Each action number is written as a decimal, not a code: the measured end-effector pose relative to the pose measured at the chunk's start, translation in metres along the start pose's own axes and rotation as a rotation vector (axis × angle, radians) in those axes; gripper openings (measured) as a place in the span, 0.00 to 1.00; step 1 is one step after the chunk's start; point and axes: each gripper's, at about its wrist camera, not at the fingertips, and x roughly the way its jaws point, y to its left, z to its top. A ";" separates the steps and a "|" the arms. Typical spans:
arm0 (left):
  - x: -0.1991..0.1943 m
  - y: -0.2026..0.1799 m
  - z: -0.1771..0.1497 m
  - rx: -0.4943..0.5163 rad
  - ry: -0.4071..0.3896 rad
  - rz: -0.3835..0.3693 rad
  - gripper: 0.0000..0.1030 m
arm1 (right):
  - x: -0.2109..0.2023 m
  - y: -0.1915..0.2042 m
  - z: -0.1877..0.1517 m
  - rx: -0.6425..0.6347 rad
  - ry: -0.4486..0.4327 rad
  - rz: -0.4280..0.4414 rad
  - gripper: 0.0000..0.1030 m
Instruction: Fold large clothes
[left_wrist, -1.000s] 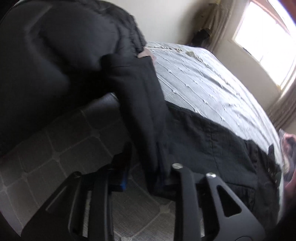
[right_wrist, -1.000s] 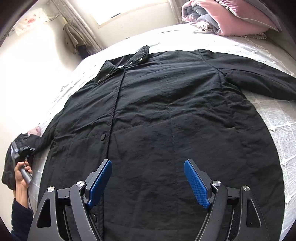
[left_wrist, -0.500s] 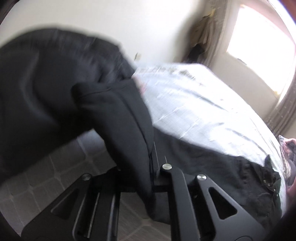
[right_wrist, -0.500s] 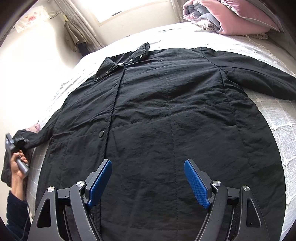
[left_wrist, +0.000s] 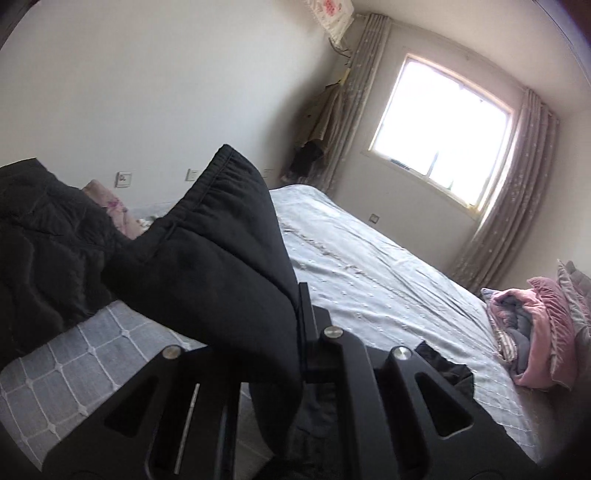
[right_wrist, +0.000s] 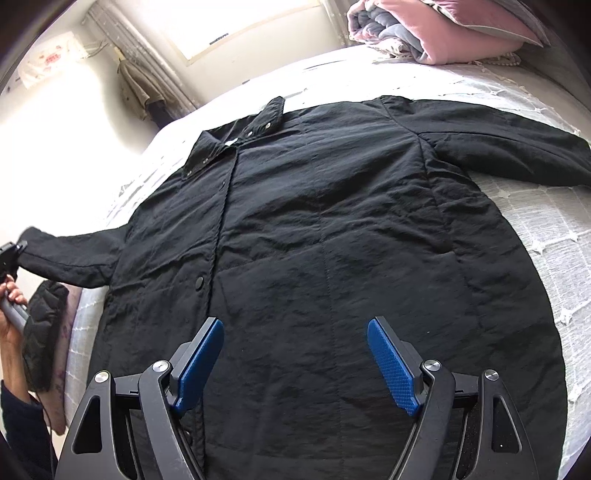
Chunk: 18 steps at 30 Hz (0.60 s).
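Note:
A large black coat lies flat, front up, on the bed, collar toward the window. My right gripper is open and empty, hovering over the coat's lower front. My left gripper is shut on the cuff end of the coat's left sleeve and holds it lifted off the bed. In the right wrist view that sleeve stretches out to the left gripper at the far left edge. The coat's other sleeve lies spread to the right.
The bed has a light grey quilted cover. A pink and grey folded blanket pile sits near the head, also in the right wrist view. A second dark padded garment lies at the bed's left edge. Window and curtains beyond.
My left gripper has lifted the sleeve cuff up and away from the bed, pulling the sleeve out straight. My right gripper stayed open over the coat's lower front.

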 end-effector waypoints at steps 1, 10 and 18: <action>0.002 -0.019 -0.002 0.014 -0.003 -0.032 0.10 | -0.001 -0.002 0.001 0.008 -0.002 0.003 0.79; 0.015 -0.154 -0.079 0.155 0.133 -0.280 0.12 | -0.008 -0.013 0.005 0.048 -0.023 0.005 0.79; 0.076 -0.165 -0.209 0.132 0.610 -0.464 0.41 | -0.002 -0.020 0.004 0.027 -0.019 -0.049 0.79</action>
